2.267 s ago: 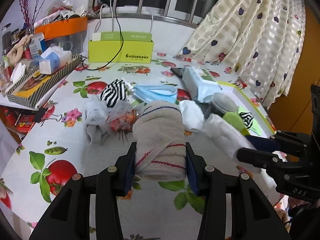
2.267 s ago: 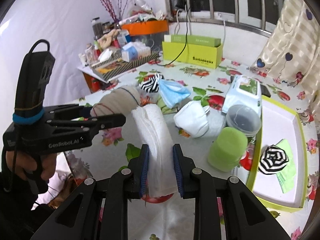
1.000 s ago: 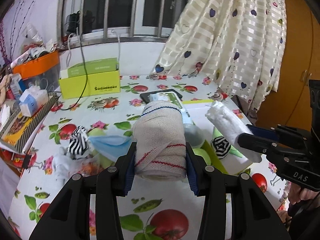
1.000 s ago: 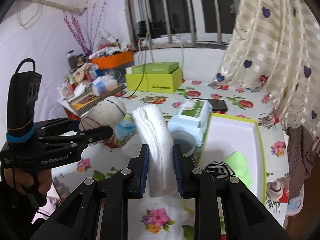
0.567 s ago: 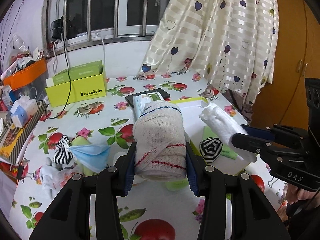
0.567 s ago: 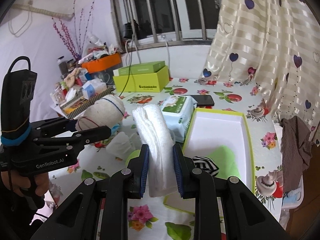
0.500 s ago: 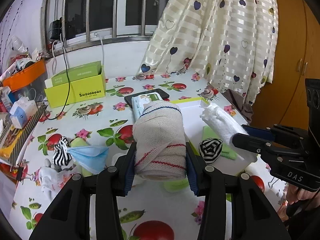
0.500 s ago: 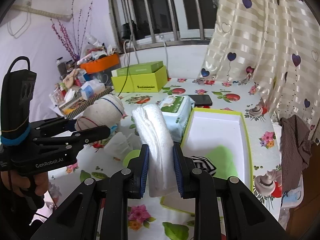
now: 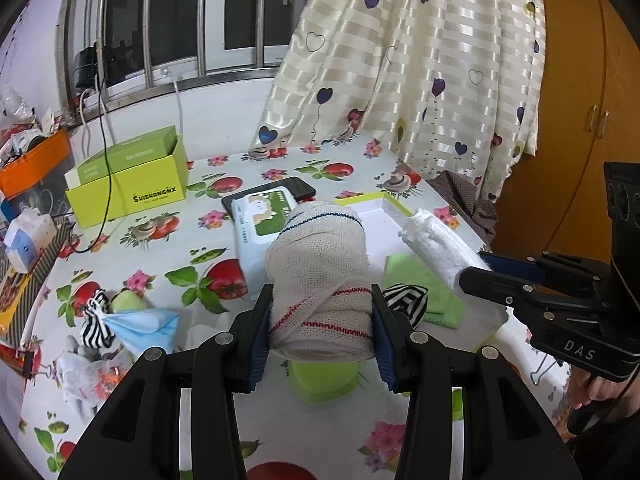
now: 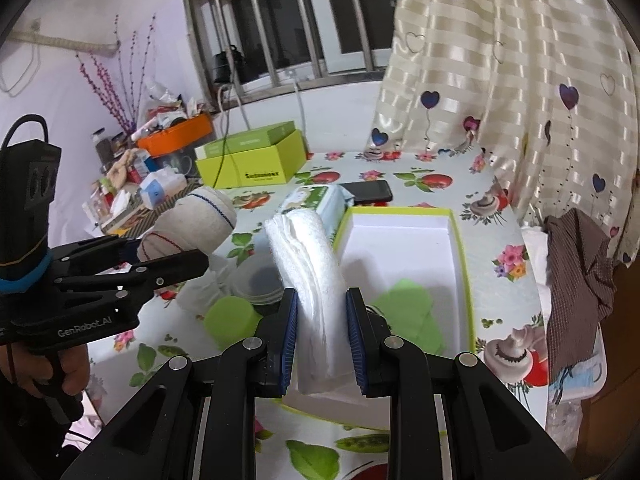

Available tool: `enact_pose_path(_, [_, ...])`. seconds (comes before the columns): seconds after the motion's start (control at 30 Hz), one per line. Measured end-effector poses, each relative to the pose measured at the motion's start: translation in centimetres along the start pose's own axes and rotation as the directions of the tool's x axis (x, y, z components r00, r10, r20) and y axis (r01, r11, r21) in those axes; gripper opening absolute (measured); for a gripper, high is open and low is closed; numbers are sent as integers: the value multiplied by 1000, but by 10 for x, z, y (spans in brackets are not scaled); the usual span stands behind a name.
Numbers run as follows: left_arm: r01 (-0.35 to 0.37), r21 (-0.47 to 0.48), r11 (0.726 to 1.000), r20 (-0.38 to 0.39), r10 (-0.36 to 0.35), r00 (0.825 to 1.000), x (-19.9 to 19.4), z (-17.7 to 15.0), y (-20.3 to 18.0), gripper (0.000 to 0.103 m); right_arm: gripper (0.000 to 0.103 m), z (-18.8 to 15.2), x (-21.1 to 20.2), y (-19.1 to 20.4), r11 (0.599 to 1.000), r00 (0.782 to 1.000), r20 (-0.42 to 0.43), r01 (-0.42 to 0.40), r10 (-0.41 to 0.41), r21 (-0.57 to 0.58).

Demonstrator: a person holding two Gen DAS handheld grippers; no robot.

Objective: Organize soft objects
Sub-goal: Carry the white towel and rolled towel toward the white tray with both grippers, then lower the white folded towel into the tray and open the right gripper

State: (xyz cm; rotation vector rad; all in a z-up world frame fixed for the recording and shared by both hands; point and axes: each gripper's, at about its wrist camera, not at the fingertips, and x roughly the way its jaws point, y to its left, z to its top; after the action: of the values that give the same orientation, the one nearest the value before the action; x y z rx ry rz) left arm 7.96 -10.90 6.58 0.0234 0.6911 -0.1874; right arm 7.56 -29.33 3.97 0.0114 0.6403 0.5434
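My left gripper [image 9: 320, 330] is shut on a rolled beige cloth [image 9: 320, 276] with red and blue stitching, held above the table. My right gripper [image 10: 322, 334] is shut on a folded white towel [image 10: 312, 276], also seen as a white towel [image 9: 438, 246] at the right of the left wrist view. A white tray with a lime rim [image 10: 460, 236] lies under and ahead of the right gripper. Inside it are a green cloth [image 10: 404, 300] and a striped black-and-white sock [image 9: 404, 298]. The beige cloth [image 10: 192, 220] shows in the left gripper at the left of the right wrist view.
A wet-wipes pack [image 9: 264, 220] and a black phone [image 10: 370, 192] lie behind the tray. A green cup [image 10: 230, 318], a blue face mask [image 9: 146, 326] and a striped sock [image 9: 94, 324] sit on the flowered tablecloth. A lime box [image 9: 132, 186] stands at the back.
Both grippers have carried their cloths sideways across the table toward the tray; the tray has come nearer and more under the right gripper. Neither grip has changed.
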Motion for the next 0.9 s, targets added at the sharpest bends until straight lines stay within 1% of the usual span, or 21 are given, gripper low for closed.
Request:
enact_pose_path(0.2, [20,-1,1000,-11,-20,1000,9,5,-6,45,23,-3,5,-18,999,1000,-6,18,-18,36])
enact_pose_path(0.4, [37,-10,999,-6,-37,999,16,13,-8,45,23,-4,13,-41,994,998,-17,63,-62,88])
enact_pose_path(0.7, [74,3,997,-21,-74,997,30,19,-21,45,23,-13,44,-72,980,988,-88,136,-124,146])
enact_pose_path(0.83, [80,0,997,-36,-79,996,38,21,-25,45,23,-13,54,-77,977,987,-101,142,-127,156])
enact_pose_path(0.9, [83,-1,997,-43,-83,996,42,22,-27,45,25,-13,60,-79,978,987,-110,136,-120,157])
